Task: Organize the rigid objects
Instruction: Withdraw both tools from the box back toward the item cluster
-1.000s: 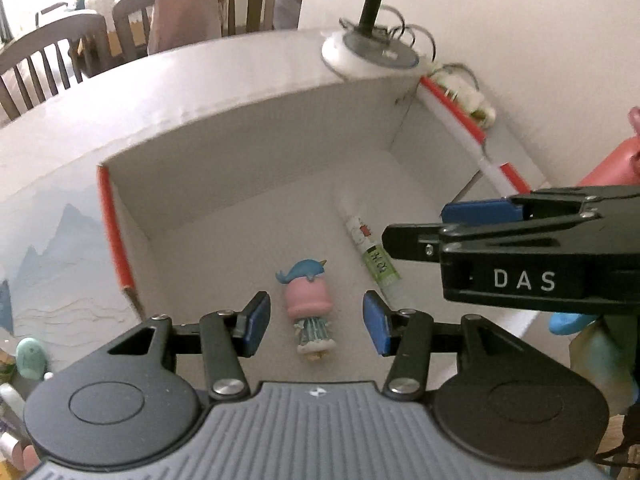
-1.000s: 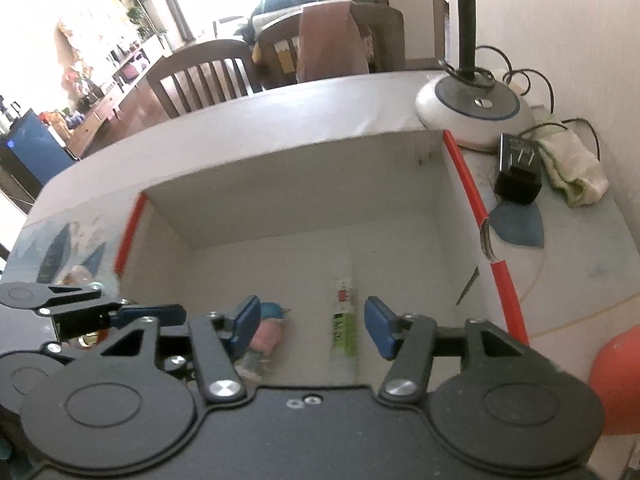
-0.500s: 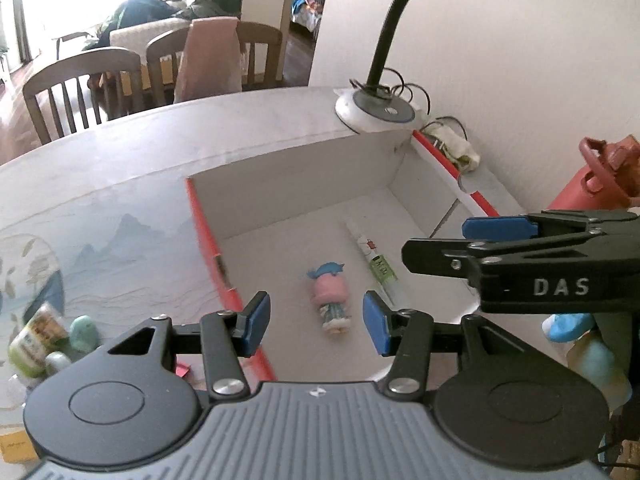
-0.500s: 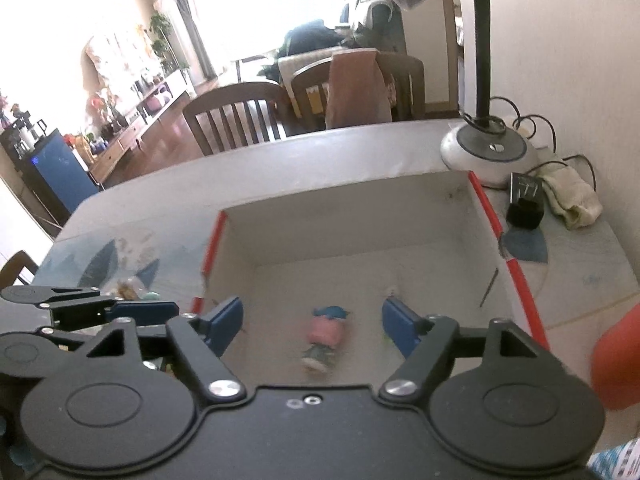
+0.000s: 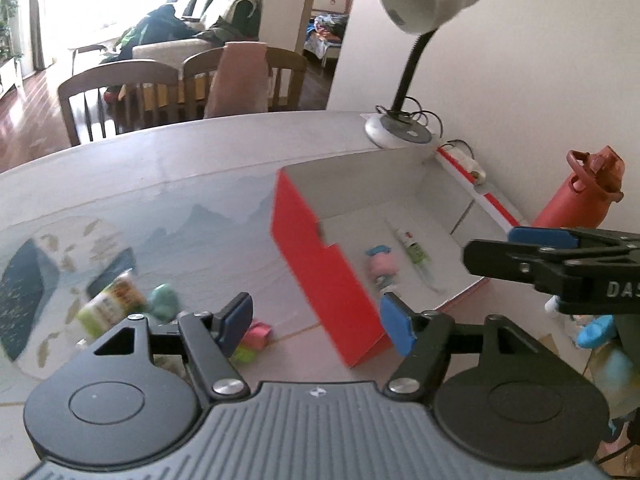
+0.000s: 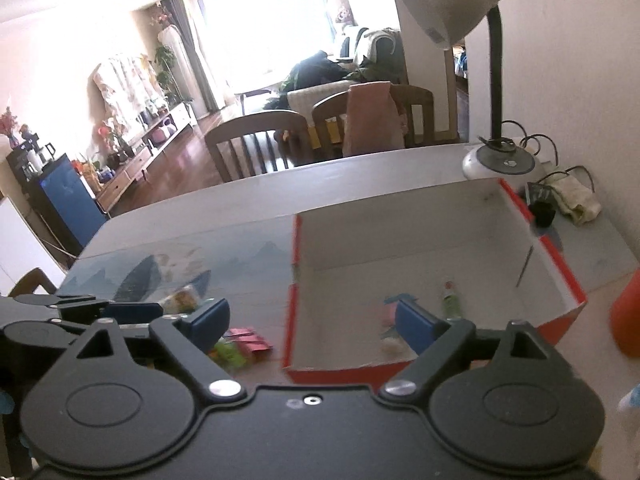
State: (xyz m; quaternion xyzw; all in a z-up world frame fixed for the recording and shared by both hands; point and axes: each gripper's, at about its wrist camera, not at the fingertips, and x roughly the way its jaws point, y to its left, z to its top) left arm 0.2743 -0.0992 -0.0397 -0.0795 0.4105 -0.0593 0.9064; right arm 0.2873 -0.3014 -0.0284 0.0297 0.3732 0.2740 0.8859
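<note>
A red-and-white cardboard box (image 5: 316,248) (image 6: 552,264) stands on the table. Inside it lie a pink doll figure with a blue hat (image 5: 381,266) (image 6: 390,312) and a white-green tube (image 5: 414,248) (image 6: 450,300). Left of the box lie a small labelled jar (image 5: 108,304), a teal stone (image 5: 162,302) and pink and green small packets (image 5: 252,340) (image 6: 240,344). My left gripper (image 5: 316,322) is open and empty, above the box's near left corner. My right gripper (image 6: 312,324) is open and empty, near the box's front wall; it also shows in the left wrist view (image 5: 560,256).
A desk lamp (image 5: 404,124) (image 6: 496,160) stands behind the box by the wall. A red bottle (image 5: 576,192) stands right of the box. A black plug and a cloth (image 6: 568,200) lie at the back right. Wooden chairs (image 6: 256,140) stand beyond the table's far edge.
Both grippers have pulled up and back from inside the box and shifted left. The doll and tube stay in the box. The loose items left of the box have come into view.
</note>
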